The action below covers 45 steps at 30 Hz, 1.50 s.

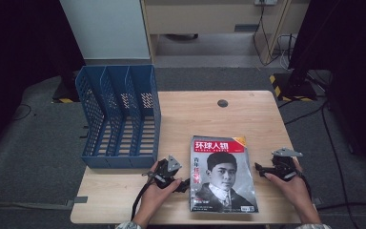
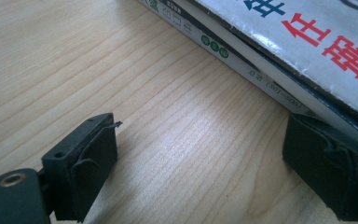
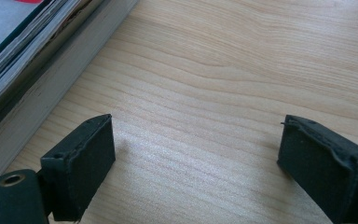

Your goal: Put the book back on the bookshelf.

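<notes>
A stack of magazines (image 1: 223, 174) lies flat on the wooden table (image 1: 195, 114), with a portrait and a red title band on the top cover. My left gripper (image 1: 183, 185) rests at the stack's left edge, open; in the left gripper view its jaws stand wide apart over bare wood, one pad (image 2: 324, 170) close to the magazines' spines (image 2: 261, 60). My right gripper (image 1: 259, 168) sits just off the stack's right edge, open. In the right gripper view the page edges (image 3: 32, 60) run along the upper left, and only wood lies between the jaws.
A blue three-slot file rack (image 1: 119, 117) stands at the table's left, overhanging its edge. A dark round cable hole (image 1: 222, 103) is in the far middle of the tabletop. Cables trail on the floor at the right.
</notes>
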{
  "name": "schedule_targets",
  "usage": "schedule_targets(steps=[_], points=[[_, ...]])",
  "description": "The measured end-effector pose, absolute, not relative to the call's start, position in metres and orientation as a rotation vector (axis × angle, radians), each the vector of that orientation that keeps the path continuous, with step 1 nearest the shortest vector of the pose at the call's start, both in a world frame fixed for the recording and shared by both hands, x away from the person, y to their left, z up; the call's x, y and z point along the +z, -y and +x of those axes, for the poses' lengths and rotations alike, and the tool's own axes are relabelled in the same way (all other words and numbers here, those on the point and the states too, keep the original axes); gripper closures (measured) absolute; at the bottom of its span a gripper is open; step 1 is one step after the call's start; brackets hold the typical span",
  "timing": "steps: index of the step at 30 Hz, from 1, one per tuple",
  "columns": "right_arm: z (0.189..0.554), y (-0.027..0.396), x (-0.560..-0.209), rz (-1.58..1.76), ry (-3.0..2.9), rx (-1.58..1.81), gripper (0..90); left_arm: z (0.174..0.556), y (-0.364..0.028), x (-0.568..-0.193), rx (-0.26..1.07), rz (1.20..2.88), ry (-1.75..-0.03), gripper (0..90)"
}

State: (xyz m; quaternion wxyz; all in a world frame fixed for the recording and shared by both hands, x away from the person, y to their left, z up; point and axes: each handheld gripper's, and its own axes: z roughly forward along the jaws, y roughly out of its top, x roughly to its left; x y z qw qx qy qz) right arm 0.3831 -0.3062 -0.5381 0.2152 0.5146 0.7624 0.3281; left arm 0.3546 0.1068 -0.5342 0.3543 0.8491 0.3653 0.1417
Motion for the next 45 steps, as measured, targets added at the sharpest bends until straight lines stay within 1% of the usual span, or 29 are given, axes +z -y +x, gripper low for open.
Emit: schedule_targets(steps=[1, 2, 3, 4, 5, 6, 7, 8, 9, 12, 14, 16, 18, 19, 22, 24, 27, 28, 31, 34, 35, 37, 42, 44, 45], points=[[0.383, 0.306, -0.538, 1.428, -2.113, 0.911, 11.0, 0.355, -0.107, -0.533, 0.362, 2.187, -0.965, 9.6], [0.383, 0.307, -0.537, 1.438, -2.113, 0.915, 14.0, 0.354, -0.108, -0.533, 0.353, 2.176, -0.984, 11.2], [0.383, 0.307, -0.537, 1.438, -2.113, 0.915, 14.0, 0.354, -0.110, -0.531, 0.347, 2.160, -1.003, 11.2], [0.383, 0.308, -0.531, 1.451, -2.098, 0.939, 16.1, 0.353, -0.111, -0.528, 0.351, 2.140, -1.016, 12.2], [0.383, 0.308, -0.531, 1.451, -2.098, 0.939, 16.1, 0.352, -0.111, -0.526, 0.353, 2.138, -1.011, 12.2], [0.382, 0.308, -0.526, 1.443, -2.073, 0.972, 20.6, 0.349, -0.111, -0.521, 0.373, 2.128, -1.000, 13.2], [0.382, 0.308, -0.526, 1.443, -2.073, 0.972, 20.6, 0.349, -0.111, -0.521, 0.373, 2.128, -1.000, 13.9], [0.379, 0.308, -0.520, 1.426, -2.058, 0.997, 23.4, 0.348, -0.111, -0.518, 0.385, 2.117, -1.001, 13.7], [0.379, 0.308, -0.520, 1.426, -2.058, 0.997, 23.4, 0.348, -0.112, -0.516, 0.383, 2.097, -1.003, 13.7], [0.373, 0.303, -0.511, 1.415, -2.050, 1.041, 29.7, 0.348, -0.115, -0.509, 0.379, 2.034, -1.026, 13.8], [0.371, 0.299, -0.509, 1.373, -2.078, 1.045, 36.0, 0.347, -0.117, -0.505, 0.350, 1.986, -1.027, 13.8], [0.368, 0.294, -0.507, 1.357, -2.098, 1.064, 40.3, 0.346, -0.116, -0.503, 0.320, 1.965, -1.018, 13.9], [0.366, 0.289, -0.504, 1.319, -2.132, 1.098, 47.1, 0.343, -0.112, -0.502, 0.296, 1.965, -0.991, 14.5], [0.365, 0.288, -0.503, 1.313, -2.135, 1.109, 48.0, 0.341, -0.110, -0.501, 0.293, 1.963, -0.985, 14.5], [0.364, 0.284, -0.501, 1.302, -2.150, 1.150, 48.7, 0.337, -0.100, -0.501, 0.291, 1.972, -0.932, 14.4], [0.363, 0.281, -0.500, 1.280, -2.175, 1.197, 48.0, 0.337, -0.096, -0.502, 0.288, 1.977, -0.926, 14.5], [0.361, 0.273, -0.501, 1.263, -2.223, 1.225, 45.3, 0.336, -0.092, -0.504, 0.280, 2.004, -0.920, 15.6], [0.361, 0.270, -0.501, 1.261, -2.240, 1.244, 42.5, 0.337, -0.091, -0.506, 0.273, 2.010, -0.917, 15.6], [0.361, 0.266, -0.502, 1.254, -2.269, 1.249, 40.4, 0.338, -0.089, -0.509, 0.238, 2.018, -0.914, 15.5], [0.361, 0.261, -0.503, 1.233, -2.300, 1.239, 41.2, 0.339, -0.085, -0.513, 0.216, 2.037, -0.911, 14.6], [0.361, 0.259, -0.503, 1.233, -2.302, 1.242, 39.8, 0.340, -0.083, -0.515, 0.197, 2.045, -0.909, 14.2], [0.360, 0.256, -0.504, 1.225, -2.306, 1.218, 40.4, 0.341, -0.081, -0.518, 0.159, 2.036, -0.922, 12.3], [0.361, 0.255, -0.504, 1.193, -2.293, 1.223, 46.1, 0.345, -0.080, -0.522, 0.062, 2.016, -0.923, 11.7], [0.361, 0.254, -0.503, 1.187, -2.301, 1.225, 46.2, 0.345, -0.080, -0.521, 0.072, 2.021, -0.915, 12.6], [0.361, 0.252, -0.503, 1.177, -2.306, 1.228, 46.5, 0.344, -0.080, -0.520, 0.085, 2.017, -0.918, 14.8]])
